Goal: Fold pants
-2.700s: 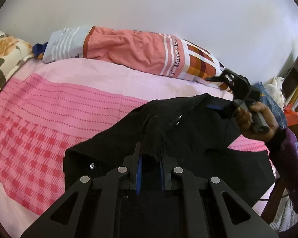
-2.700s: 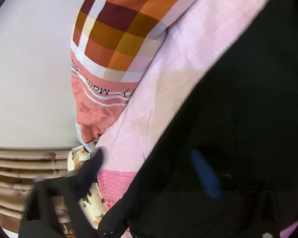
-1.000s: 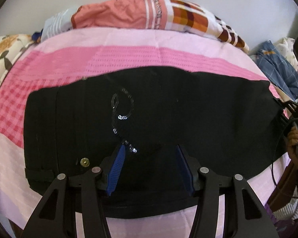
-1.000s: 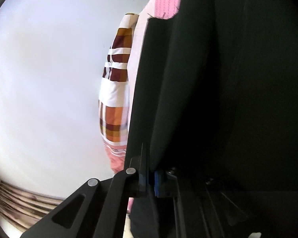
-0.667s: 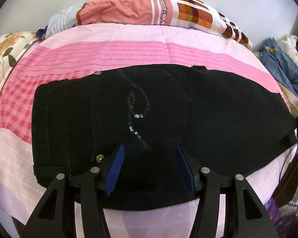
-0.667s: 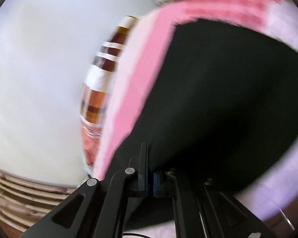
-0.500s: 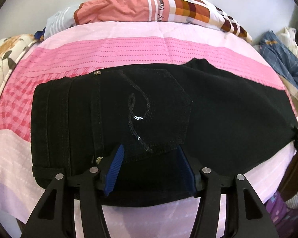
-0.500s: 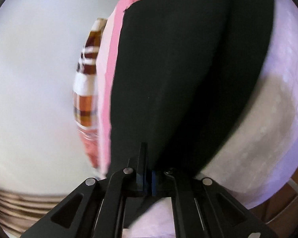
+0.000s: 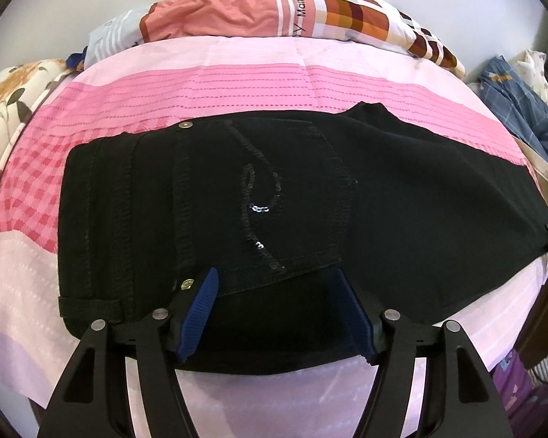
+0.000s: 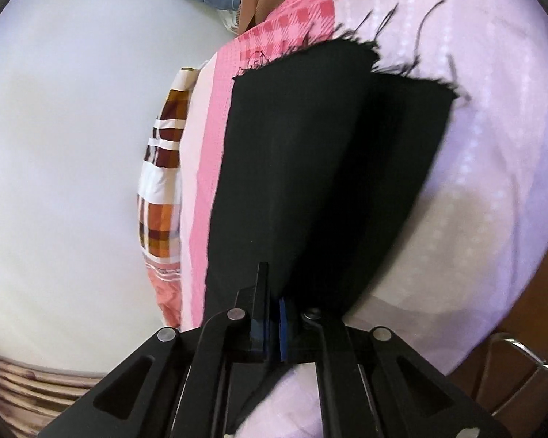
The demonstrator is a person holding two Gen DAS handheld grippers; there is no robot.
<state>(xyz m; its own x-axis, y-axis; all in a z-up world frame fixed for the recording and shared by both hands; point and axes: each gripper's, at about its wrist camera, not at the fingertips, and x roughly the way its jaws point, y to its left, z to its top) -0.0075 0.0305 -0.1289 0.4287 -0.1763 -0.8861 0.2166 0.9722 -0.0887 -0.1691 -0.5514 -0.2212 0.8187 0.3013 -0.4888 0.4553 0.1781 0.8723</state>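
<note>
on the pink bed sheet [image 9: 259,84] the black pants [image 9: 402,200] lie flat, the left gripper [image 9: 277,310] has just been opening wide above them with nothing pinched, and the right gripper [image 10: 272,314] squeezes tight on the pants' edge.

I count 1 pair of black pants [image 9: 402,197] on 1 pink bedsheet [image 9: 237,80]. On the pants I see 2 metal rivets, 1 sequin swirl [image 9: 259,208] and 1 back pocket. Behind lies 1 patterned pillow [image 9: 274,14], plus 1 floral cloth [image 9: 11,98] and 1 blue checked cloth [image 9: 522,109] (both at the edges). I have 2 grippers.
</note>
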